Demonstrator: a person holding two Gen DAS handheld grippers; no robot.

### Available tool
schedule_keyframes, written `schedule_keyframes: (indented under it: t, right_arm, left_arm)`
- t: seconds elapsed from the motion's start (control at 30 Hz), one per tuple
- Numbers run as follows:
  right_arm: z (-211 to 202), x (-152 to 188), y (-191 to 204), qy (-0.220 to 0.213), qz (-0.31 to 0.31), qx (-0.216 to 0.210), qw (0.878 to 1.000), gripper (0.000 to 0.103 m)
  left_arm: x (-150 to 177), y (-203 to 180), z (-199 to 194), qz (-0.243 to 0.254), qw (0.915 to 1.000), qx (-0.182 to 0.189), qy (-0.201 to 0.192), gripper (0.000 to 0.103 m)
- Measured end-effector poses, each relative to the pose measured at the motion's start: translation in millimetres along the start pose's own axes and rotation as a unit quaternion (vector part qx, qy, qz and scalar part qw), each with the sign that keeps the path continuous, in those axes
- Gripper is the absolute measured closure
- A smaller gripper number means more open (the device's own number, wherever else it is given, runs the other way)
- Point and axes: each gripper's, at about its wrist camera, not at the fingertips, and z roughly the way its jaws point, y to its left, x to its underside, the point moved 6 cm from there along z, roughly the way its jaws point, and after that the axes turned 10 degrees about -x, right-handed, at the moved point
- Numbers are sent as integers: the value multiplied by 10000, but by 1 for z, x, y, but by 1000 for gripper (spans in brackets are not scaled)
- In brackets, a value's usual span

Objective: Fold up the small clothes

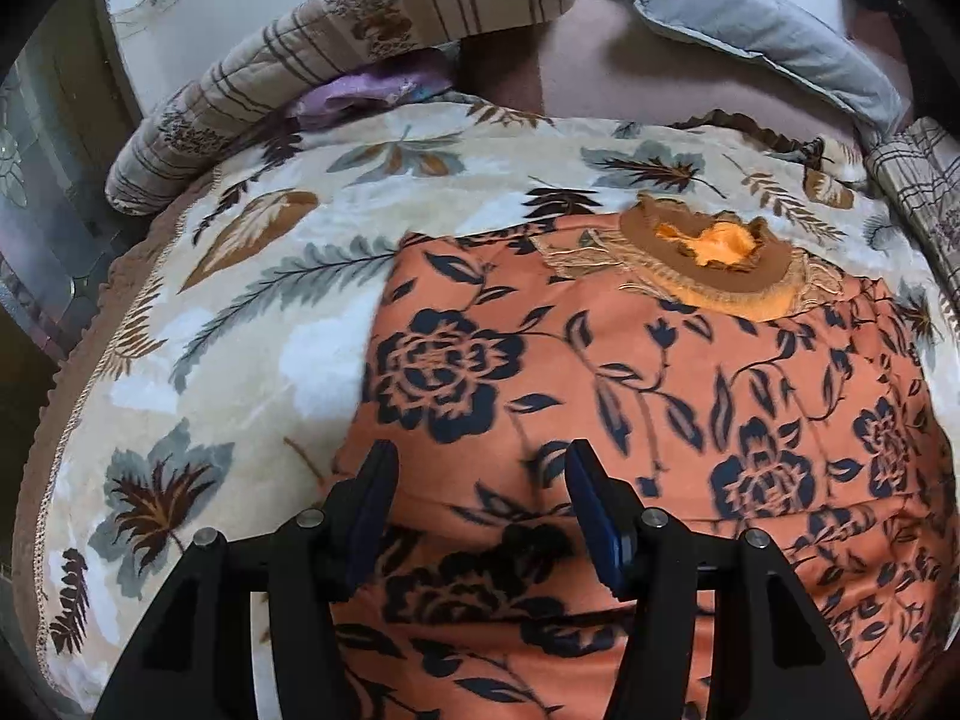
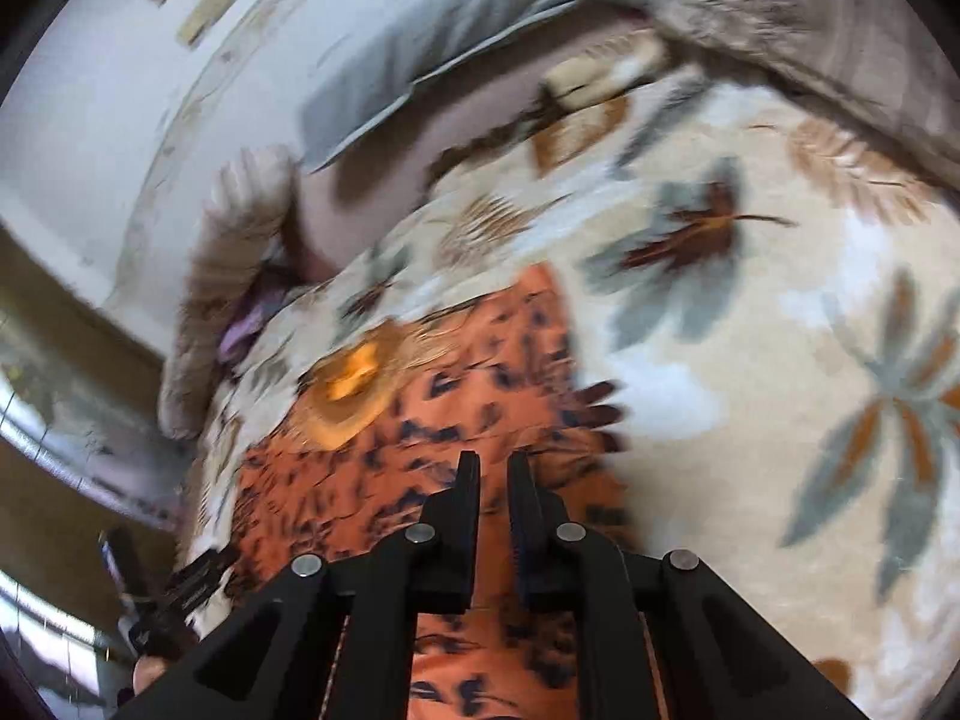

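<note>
Hand-held grippers tilted down over orange floral garment: left half-open, empty; right nearly closed, seemingly empty.

The garment is thin, smooth matt cloth, its collar trimmed with ribbed embroidery. The blanket looks plush and faintly sheeny (short pile). The pillow is plain matt cotton-like cloth. Both grippers' fingers are matt black plastic with bright metal pins.
</note>
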Motion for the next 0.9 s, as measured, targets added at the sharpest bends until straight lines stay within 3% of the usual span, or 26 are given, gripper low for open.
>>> schedule_keyframes:
  t: [0.07, 0.17, 0.37, 0.47, 0.57, 0.6, 0.63, 0.7, 0.9]
  right_arm:
    - [22, 9, 5, 353, -94, 167, 9992, 91]
    - [62, 31, -8, 1214, -85, 720, 9899, 90]
    - [26, 27, 11, 772, -212, 401, 9960, 90]
    - [-18, 26, 30, 72, -487, 168, 9986, 90]
    - [-56, 35, 47, -495, -820, 105, 9953, 68]
    - [-67, 41, 52, -640, -873, 103, 9941, 38]
    - [-82, 48, 56, -835, -928, 69, 9922, 17]
    - [-112, 64, 72, -1241, -1211, 0, 9848, 17]
    - [-165, 99, 84, -1198, -1422, 152, 9824, 17]
  left_arm:
    - [4, -8, 11, 117, 9997, -17, 226, 24]
    - [17, -15, 32, 376, 9977, -257, 495, 24]
    - [12, 3, -13, 263, 9996, -45, 90, 24]
    - [14, 26, -48, 243, 9990, -68, -366, 24]
    - [28, 56, -84, 110, 9970, -103, -755, 21]
    - [35, 66, -96, 30, 9962, -115, -865, 20]
    - [43, 75, -106, -51, 9952, -130, -968, 15]
    - [55, 90, -123, -189, 9930, -145, -1154, 11]
    - [106, 113, -154, -490, 9917, -143, -1184, 10]
